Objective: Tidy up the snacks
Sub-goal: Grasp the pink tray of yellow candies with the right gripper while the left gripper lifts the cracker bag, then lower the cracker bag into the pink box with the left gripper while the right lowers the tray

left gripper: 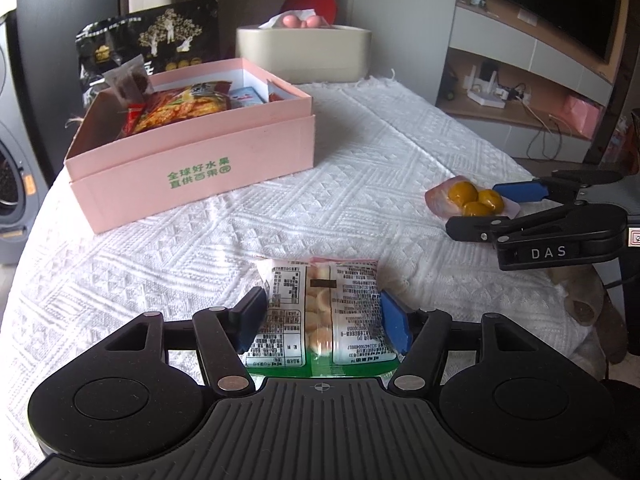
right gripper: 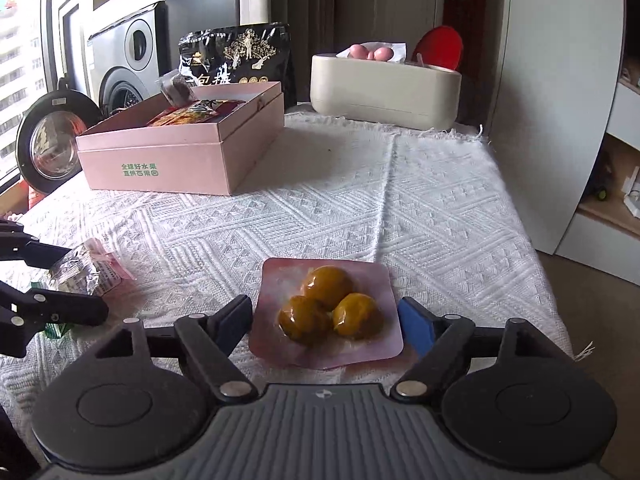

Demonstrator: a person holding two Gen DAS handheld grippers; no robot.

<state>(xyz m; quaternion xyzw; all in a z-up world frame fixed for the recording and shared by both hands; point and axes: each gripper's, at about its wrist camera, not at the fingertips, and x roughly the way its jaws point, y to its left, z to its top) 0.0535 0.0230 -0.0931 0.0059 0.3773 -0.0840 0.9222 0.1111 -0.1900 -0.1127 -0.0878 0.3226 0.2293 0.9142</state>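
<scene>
A clear packet of small round biscuits lies lengthwise low over the white cloth. My left gripper is shut on it, with the blue pads against its two long sides. To the right, a pink sealed pack of three yellow balls lies flat on the cloth. My right gripper stands open around that pack, its pads just outside the pack's edges. At the back left is the open pink box, with several snack bags inside.
A black printed bag stands behind the box. A cream tissue holder sits at the table's far end. The white tablecloth is bare between the box and the grippers. The table drops off on the right.
</scene>
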